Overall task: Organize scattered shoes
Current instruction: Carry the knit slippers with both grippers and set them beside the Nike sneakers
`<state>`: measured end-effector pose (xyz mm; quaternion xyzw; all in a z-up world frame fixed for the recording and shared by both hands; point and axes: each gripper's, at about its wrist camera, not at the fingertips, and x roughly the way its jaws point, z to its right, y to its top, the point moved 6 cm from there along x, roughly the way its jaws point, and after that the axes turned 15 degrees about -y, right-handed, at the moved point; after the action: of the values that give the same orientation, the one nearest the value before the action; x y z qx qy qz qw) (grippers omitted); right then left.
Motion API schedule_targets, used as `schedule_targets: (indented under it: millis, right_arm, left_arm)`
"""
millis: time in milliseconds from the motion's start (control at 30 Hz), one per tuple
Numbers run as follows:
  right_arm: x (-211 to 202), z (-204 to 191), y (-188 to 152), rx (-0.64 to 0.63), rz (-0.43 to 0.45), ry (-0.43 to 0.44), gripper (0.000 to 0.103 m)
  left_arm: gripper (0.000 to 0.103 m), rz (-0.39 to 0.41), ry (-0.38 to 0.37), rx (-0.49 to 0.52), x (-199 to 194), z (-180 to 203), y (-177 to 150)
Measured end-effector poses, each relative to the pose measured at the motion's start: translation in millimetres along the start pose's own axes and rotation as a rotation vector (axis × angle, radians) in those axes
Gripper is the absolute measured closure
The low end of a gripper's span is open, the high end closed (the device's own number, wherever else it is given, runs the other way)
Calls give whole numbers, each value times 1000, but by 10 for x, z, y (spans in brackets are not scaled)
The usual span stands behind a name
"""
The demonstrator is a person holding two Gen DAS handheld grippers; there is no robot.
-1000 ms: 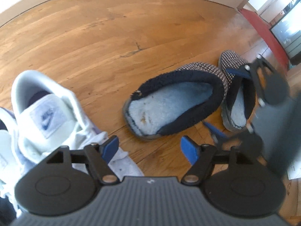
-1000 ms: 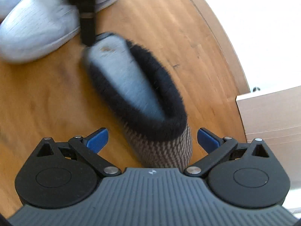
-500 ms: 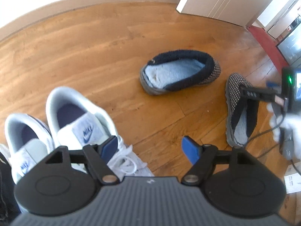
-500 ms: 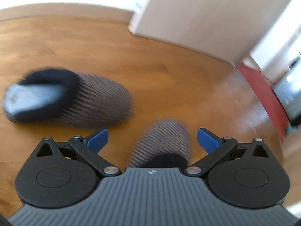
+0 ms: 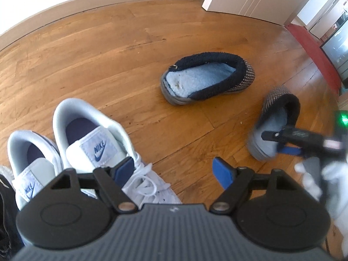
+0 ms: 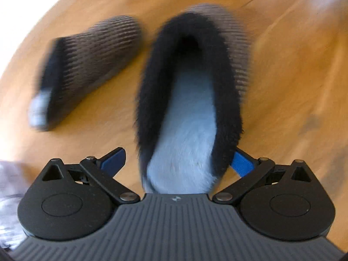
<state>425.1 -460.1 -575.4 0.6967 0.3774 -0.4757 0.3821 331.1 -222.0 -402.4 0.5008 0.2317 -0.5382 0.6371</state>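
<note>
Blue-padded left gripper [image 5: 174, 170] hangs spread wide over the wood floor [image 5: 108, 50], nothing between its fingers. Just under its left finger sit two white Nike sneakers [image 5: 91, 139] side by side, openings up, dark insoles showing, nothing inside. Farther out from the sneakers, one tweed slipper [image 5: 206, 78] lies on the floor alone, pale fleece lining visible, also empty. Right of that slipper, well apart from it, a second slipper [image 6: 189, 100] sits with its heel end between the right gripper's [image 6: 176, 163] fingers. That gripper is spread; right pad touches the dark fleece collar, left pad is clear, so not clamped. Right wrist view is blurred. White baseboard [image 5: 87, 2] runs beyond the sneakers.
</note>
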Motion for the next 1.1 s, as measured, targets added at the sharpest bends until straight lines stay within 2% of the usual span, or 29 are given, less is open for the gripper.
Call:
schedule_targets:
  millis: [33, 67, 100, 200, 333, 400, 433, 467, 533, 667, 767, 867, 933, 967, 1000, 1100]
  right_arm:
    - [-62, -125, -57, 25, -49, 168, 1]
    - [-124, -207, -88, 28, -68, 256, 1]
    - [-218, -287, -99, -15, -43, 264, 1]
    - [-517, -438, -76, -206, 98, 145, 0]
    - [-783, -451, 43, -478, 329, -137, 0]
    - [-767, -495, 95, -640, 426, -284, 0]
    - [-708, -517, 131, -720, 454, -354, 0]
    - [-655, -522, 192, -751, 453, -386, 0]
    - [-435, -510, 334, -764, 387, -414, 0]
    - [-149, -506, 304, -751, 208, -409, 0]
    - [-117, -636, -65, -816, 147, -353, 0]
    - [-290, -779, -327, -776, 128, -231, 0]
    - [-546, -901, -506, -729, 121, -49, 0]
    - [-632, -909, -544, -730, 124, -1, 0]
    - [-724, -888, -573, -739, 143, 28, 1]
    - [-765, -693, -581, -726, 159, 4, 1]
  left_arm:
    - [25, 1, 1, -2, -6, 0, 7]
    - [25, 1, 1, -5, -14, 1, 14]
    - [25, 2, 1, -8, -22, 2, 22]
    - [24, 6, 0, 7, -56, 17, 30]
    - [23, 2, 3, 11, -50, -4, 11]
    - [23, -6, 3, -1, -26, -25, -11]
    - [23, -12, 2, -5, -9, -31, -25]
    - [23, -18, 0, -7, 5, -32, -42]
    - [23, -33, -1, -9, 31, -36, -64]
    - [23, -41, -5, -15, 24, -35, -80]
    - [23, -35, -8, -10, 9, -47, -68]
    - [23, -32, -4, -22, 48, -80, -37]
    - [23, -28, -8, -39, 65, -91, 7]
    - [23, -24, -12, -40, 69, -83, 21]
    - [23, -21, -22, -40, 88, -63, 42]
    - [22, -20, -62, -37, 184, 23, 109]
